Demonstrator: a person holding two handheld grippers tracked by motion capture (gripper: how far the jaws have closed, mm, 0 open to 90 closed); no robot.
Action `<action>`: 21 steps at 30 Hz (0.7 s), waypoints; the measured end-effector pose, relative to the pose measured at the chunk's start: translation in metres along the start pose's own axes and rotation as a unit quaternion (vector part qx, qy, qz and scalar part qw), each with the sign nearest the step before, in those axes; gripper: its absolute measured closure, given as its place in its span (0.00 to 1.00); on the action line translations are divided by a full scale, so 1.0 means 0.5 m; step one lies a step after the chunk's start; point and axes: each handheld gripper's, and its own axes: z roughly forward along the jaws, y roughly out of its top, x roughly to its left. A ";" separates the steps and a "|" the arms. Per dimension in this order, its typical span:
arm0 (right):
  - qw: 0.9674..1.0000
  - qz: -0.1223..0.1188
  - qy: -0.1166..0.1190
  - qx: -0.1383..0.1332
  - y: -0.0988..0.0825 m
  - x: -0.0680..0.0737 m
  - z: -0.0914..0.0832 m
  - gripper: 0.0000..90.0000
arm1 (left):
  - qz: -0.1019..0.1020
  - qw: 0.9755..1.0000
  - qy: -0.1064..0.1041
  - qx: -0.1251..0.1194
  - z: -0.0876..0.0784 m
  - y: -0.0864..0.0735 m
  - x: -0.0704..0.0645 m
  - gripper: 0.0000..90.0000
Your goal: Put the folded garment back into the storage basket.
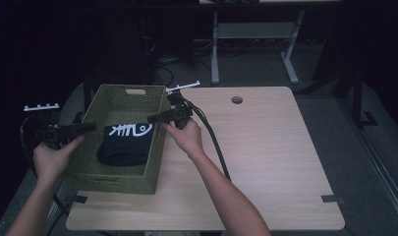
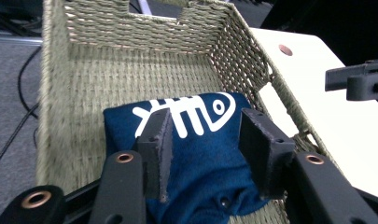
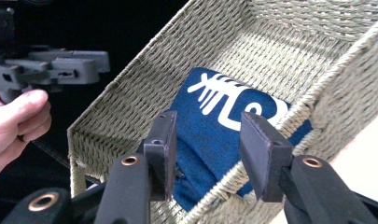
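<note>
**A:** What is the work surface like?

**B:** A pale wood-grain table with rounded corners and a round cable hole near its far edge, at about twelve o'clock. Strips of dark tape sit on the near edge at five and seven o'clock. The room around it is dark, with grey floor; the white legs of another desk stand beyond at twelve o'clock.

**A:** And the thing being handled?

**B:** A folded navy cloth with a white fish-skeleton print lies on the bottom of a green woven basket. The basket stands on the table's left part, at about nine o'clock from the table's middle.

**A:** Where are the grippers?

**B:** The left gripper hangs over the basket's left wall, at nine o'clock from the cloth. The right gripper is over the right wall, at about two o'clock from it. Both point inward.

**A:** Are the jaws closed on anything?

**B:** No. In each gripper view the jaws stand apart above the cloth, nothing pressed between them. A black cable trails from the right gripper across the table.
</note>
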 end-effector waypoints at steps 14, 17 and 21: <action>1.000 -0.011 -0.008 -0.008 -0.010 -0.024 -0.072 0.52 | -0.008 0.999 -0.017 -0.037 -0.046 -0.045 -0.060 0.53; 1.000 -0.011 -0.011 -0.012 -0.013 -0.031 -0.088 0.51 | -0.009 0.998 -0.031 -0.044 -0.046 -0.053 -0.074 0.51; 1.000 -0.007 -0.016 -0.021 -0.021 -0.037 -0.111 0.51 | -0.004 0.998 -0.044 -0.046 -0.041 -0.060 -0.092 0.50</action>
